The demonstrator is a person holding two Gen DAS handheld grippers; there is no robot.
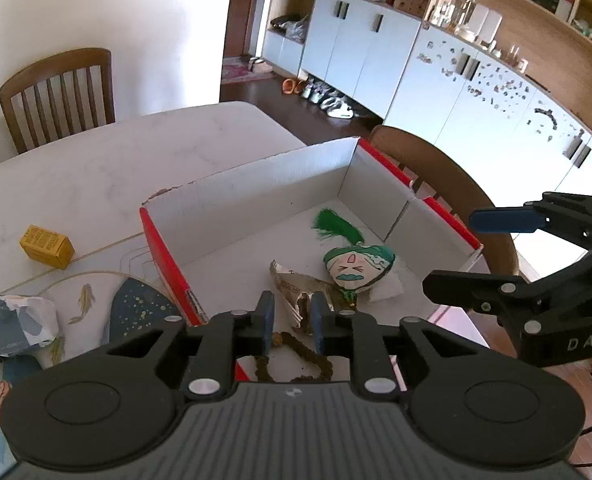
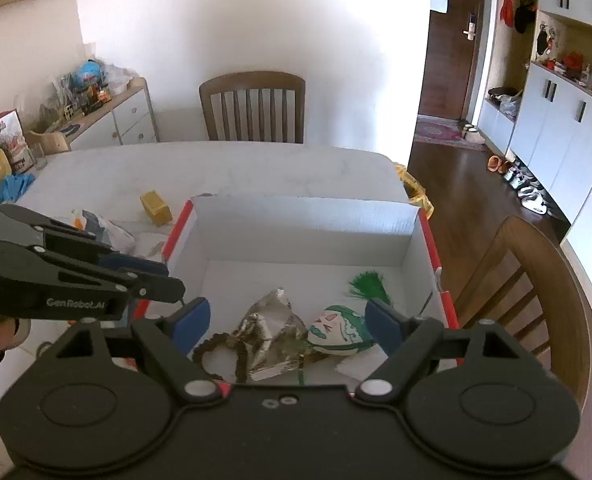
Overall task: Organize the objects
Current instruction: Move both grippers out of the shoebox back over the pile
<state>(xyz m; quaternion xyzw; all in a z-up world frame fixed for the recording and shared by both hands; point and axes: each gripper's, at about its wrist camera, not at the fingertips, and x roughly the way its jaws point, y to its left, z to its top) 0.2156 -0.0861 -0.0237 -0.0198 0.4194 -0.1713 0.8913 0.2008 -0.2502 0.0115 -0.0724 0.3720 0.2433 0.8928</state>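
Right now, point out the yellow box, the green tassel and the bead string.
yellow box [image 1: 47, 246], left wrist view, top face.
green tassel [image 2: 367, 285], right wrist view, fringe.
bead string [image 2: 209, 347], right wrist view, left loop.

2 black grippers [image 1: 291, 320] [image 2: 285, 320], blue finger pads [image 2: 191, 320], silver screws, white "genrobot.ai" lettering

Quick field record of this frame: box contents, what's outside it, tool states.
box: open white box with red outer sides, on the table
in box: face sachet with green tassel, crumpled foil wrapper, brown bead loop
outside box: yellow carton, crumpled printed bag, both on the table left of it
left tool: narrowly open, empty, over the box's near edge
right tool: wide open, empty, over the box
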